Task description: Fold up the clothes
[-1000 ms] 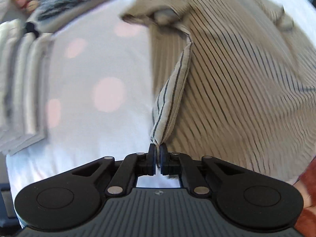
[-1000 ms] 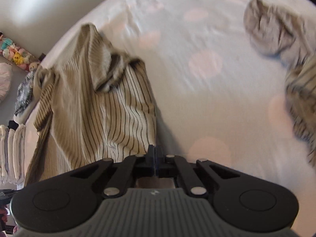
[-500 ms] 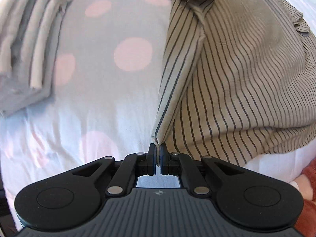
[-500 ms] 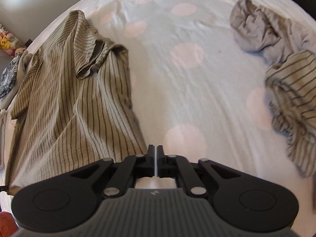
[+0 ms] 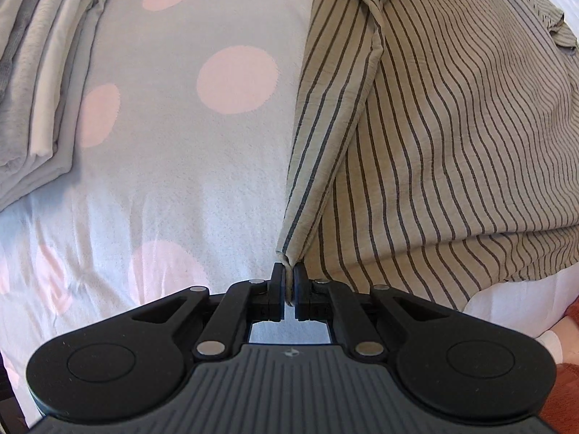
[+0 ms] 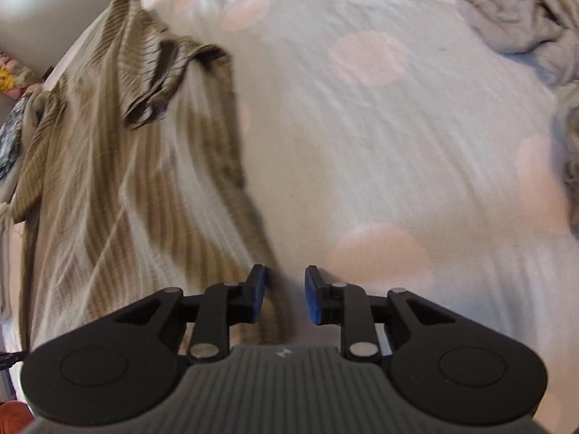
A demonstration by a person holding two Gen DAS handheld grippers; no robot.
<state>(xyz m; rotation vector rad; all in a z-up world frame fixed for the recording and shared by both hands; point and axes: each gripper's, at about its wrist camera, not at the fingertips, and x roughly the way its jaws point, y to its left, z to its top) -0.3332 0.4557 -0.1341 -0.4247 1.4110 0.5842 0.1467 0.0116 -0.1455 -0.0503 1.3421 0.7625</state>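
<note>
A tan striped shirt (image 5: 452,126) lies spread on the polka-dot bed sheet (image 5: 163,162). My left gripper (image 5: 288,282) is shut on the shirt's hem corner, which folds up into the jaws. In the right wrist view the same shirt (image 6: 119,166) lies blurred at the left, its collar end far from me. My right gripper (image 6: 284,289) is open with blue pads, just off the shirt's near corner, holding nothing.
A stack of folded white and grey clothes (image 5: 39,72) lies at the left of the bed. A crumpled grey garment (image 6: 517,11) and another striped garment (image 6: 571,166) lie at the right. Stuffed toys (image 6: 11,76) sit beyond the bed's far left edge.
My right gripper has opened and let go of the shirt's hem corner. The shirt has settled flatter on the bed. My left gripper keeps its hold and has lowered toward the sheet.
</note>
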